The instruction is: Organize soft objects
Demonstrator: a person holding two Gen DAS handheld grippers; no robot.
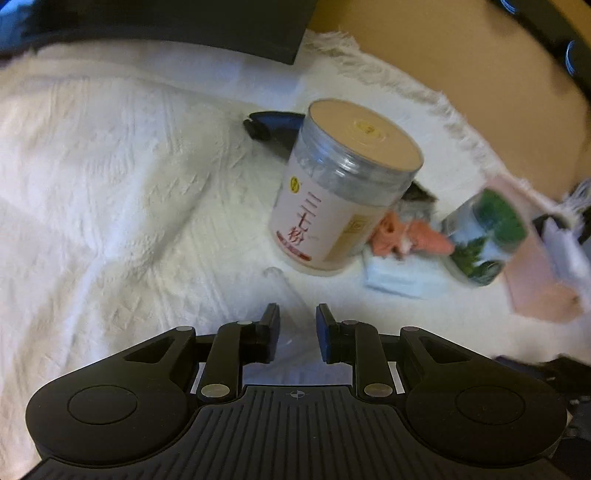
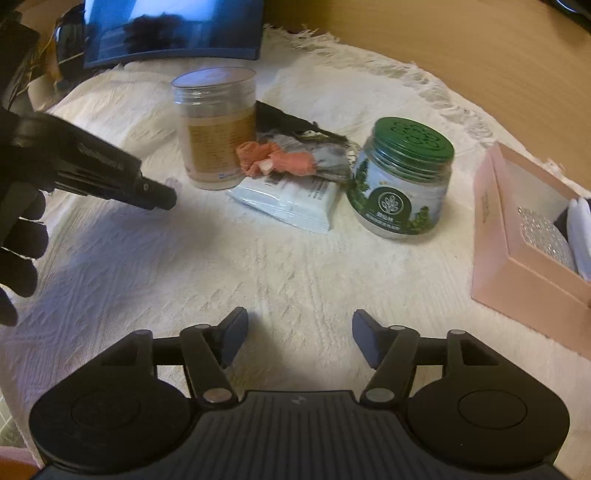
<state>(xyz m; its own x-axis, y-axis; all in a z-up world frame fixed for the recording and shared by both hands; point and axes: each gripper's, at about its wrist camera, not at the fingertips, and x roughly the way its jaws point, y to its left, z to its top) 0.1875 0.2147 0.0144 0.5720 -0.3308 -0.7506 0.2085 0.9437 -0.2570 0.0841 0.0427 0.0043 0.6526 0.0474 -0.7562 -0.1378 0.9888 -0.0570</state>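
Observation:
A crumpled orange and grey soft cloth (image 2: 288, 158) lies between a tall beige-lidded jar (image 2: 216, 129) and a green-lidded jar (image 2: 402, 177), partly on a white tissue packet (image 2: 291, 199). In the left wrist view the cloth (image 1: 406, 236) sits right of the tall jar (image 1: 332, 192). My left gripper (image 1: 298, 325) has its jaws narrow around a clear plastic piece (image 1: 286, 295), low over the white cloth in front of the jar. The right wrist view shows that gripper (image 2: 162, 195) from the side. My right gripper (image 2: 300, 332) is open and holds nothing, short of the packet.
A fringed white textured cloth (image 2: 184, 258) covers the wooden table (image 2: 480, 55). An open pink box (image 2: 517, 236) with a glittery item stands at the right. A dark monitor (image 2: 173, 29) is at the back, and a gloved hand (image 2: 18, 240) at the left.

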